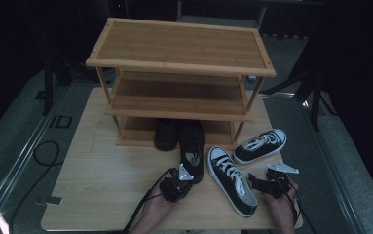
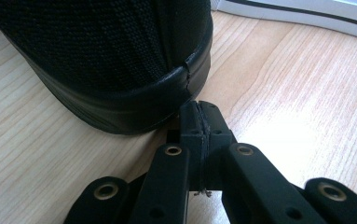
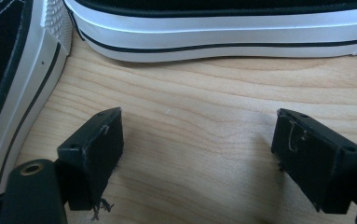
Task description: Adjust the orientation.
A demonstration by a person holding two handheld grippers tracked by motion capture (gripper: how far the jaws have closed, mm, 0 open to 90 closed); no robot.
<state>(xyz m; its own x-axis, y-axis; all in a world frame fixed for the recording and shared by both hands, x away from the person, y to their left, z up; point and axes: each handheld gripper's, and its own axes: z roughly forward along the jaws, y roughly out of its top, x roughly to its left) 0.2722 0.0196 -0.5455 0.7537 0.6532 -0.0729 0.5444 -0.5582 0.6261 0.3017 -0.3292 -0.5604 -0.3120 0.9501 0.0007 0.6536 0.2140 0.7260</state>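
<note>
Black shoe [image 1: 192,146]: centre of the high view, lying lengthwise on the table [image 1: 101,185], toe toward the bottom shelf of the rack, heel toward the lower edge of the frame. In the left gripper view its heel [image 2: 120,60] takes up the upper left.

Left gripper [image 1: 177,185]: lower centre of the high view, just behind that heel. Jaws pressed together with nothing between them; in its own view the closed tips sit right at the rubber rim of the heel, whether touching cannot be told.

Right gripper [image 1: 267,184]: lower right of the high view, low over the table. Jaws spread wide over bare wood, holding nothing.

Second black shoe [image 1: 165,134]: left of the first, tucked under the rack.

Wooden shoe rack [image 1: 179,44]: three tiers, upper centre of the high view, upper two shelves bare.

Black-and-white sneaker [image 1: 232,179]: lower centre-right, between the two grippers, close beside the black shoe.

Second sneaker [image 1: 261,145]: right of centre, angled; its white sole [image 3: 223,35] crosses the top of the right gripper view ahead of the spread jaws.
</note>
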